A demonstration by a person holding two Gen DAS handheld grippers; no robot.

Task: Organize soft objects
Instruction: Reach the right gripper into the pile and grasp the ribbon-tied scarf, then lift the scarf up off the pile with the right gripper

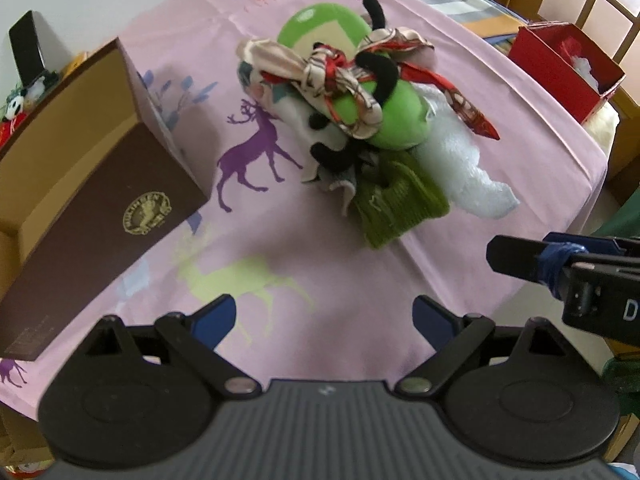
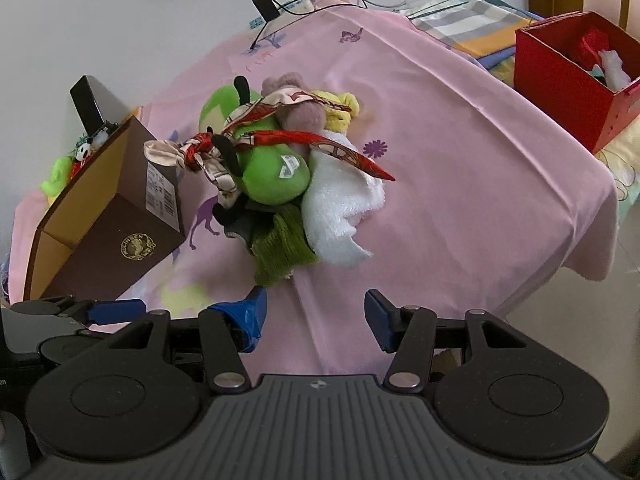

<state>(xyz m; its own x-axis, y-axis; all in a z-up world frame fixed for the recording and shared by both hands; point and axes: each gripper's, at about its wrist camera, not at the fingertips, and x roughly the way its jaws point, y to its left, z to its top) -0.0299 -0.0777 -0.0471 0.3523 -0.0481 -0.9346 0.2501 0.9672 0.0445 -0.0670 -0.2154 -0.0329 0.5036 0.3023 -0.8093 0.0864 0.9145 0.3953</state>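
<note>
On my left sits the open brown box (image 1: 96, 204), on the pink cloth (image 1: 320, 264). My left gripper (image 1: 324, 320) is spread wide and empty, hovering above the cloth. Ahead, the soft pile: green plush (image 2: 268, 176), knotted scarf (image 2: 208, 152), olive knit (image 2: 280, 248), white towel (image 2: 340, 216). My right gripper (image 2: 316, 320) also gapes, touching nothing. A red box (image 2: 568, 92) sits far right.

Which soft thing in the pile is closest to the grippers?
The dark green knitted piece at the pile's front edge. The white fluffy towel lies beside it, and the bright green plush toy sits farther back.
</note>
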